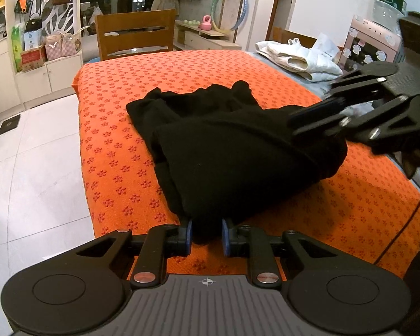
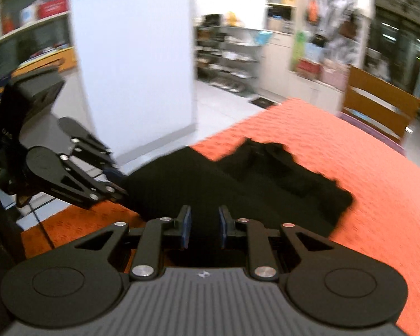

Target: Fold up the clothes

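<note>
The left gripper [image 1: 207, 233] is pinching the near edge of one black garment [image 1: 224, 145], its jaws nearly together with cloth between the blue pads. The right gripper [image 2: 204, 231] is clamping the same garment at another edge, jaws narrowly apart around the fabric (the right view is blurred). The garment is lying bunched on the orange-covered bench [image 1: 120, 168], reaching toward its near edge. One wooden chair [image 1: 135, 35] is standing at the far edge.
</note>
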A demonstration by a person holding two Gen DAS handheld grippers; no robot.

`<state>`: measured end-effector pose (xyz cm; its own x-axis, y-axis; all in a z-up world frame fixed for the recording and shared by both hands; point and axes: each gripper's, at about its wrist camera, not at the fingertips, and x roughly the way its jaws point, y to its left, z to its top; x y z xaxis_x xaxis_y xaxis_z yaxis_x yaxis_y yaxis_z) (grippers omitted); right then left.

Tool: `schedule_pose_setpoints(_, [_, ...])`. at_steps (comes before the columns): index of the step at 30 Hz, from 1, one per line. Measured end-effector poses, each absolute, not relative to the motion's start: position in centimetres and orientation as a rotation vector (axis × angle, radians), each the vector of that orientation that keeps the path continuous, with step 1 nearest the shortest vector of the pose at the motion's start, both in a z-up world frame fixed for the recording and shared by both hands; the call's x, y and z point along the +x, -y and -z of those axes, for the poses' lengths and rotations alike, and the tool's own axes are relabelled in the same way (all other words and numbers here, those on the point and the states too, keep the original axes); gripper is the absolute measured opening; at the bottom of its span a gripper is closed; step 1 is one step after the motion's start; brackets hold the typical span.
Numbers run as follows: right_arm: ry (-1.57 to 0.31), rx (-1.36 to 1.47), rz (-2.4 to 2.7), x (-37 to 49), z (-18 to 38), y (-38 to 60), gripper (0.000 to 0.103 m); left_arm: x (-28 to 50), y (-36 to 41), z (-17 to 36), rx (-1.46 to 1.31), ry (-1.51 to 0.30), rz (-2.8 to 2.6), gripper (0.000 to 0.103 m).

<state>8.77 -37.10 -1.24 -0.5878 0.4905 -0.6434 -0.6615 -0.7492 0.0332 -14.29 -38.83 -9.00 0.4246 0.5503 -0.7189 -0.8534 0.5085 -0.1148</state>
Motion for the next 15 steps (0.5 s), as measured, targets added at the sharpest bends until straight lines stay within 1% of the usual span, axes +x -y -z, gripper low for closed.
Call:
schedule_pose_setpoints(2, [-0.330,-0.851,-2.343,7.6,1.8,36.5,0.023,-14.3,38.9,9.1,-0.513,-0.675,-0.928,0.023])
schedule_pose_setpoints(5, [-0.349,-0.863,-2.356,7.3,2.5,35.1,0.022,-14.4,38.8,9.2,-0.521,-0.673,-0.929,0.023])
schedule_pose_setpoints(8, [-0.388,-0.851,-2.323,8.9,2.8,33.8,0.022,-14.5,38.7,9.4,-0.531,-0.671,-0.926,0.023])
schedule_pose_setpoints(10, [-0.417,-0.840,-2.285,10.6,2.8,33.0,0.015,-14.6,38.6,9.5,-0.541,-0.668,-0.925,0.023])
schedule_pose_setpoints(11, [-0.428,-0.833,-2.265,11.3,2.8,32.8,0.007,-14.7,38.5,9.5,-0.546,-0.667,-0.924,0.023])
schedule_pose_setpoints(15, [-0.457,-0.802,-2.178,13.7,2.7,33.0,0.008,-14.7,38.4,9.5,-0.546,-0.675,-0.917,0.023])
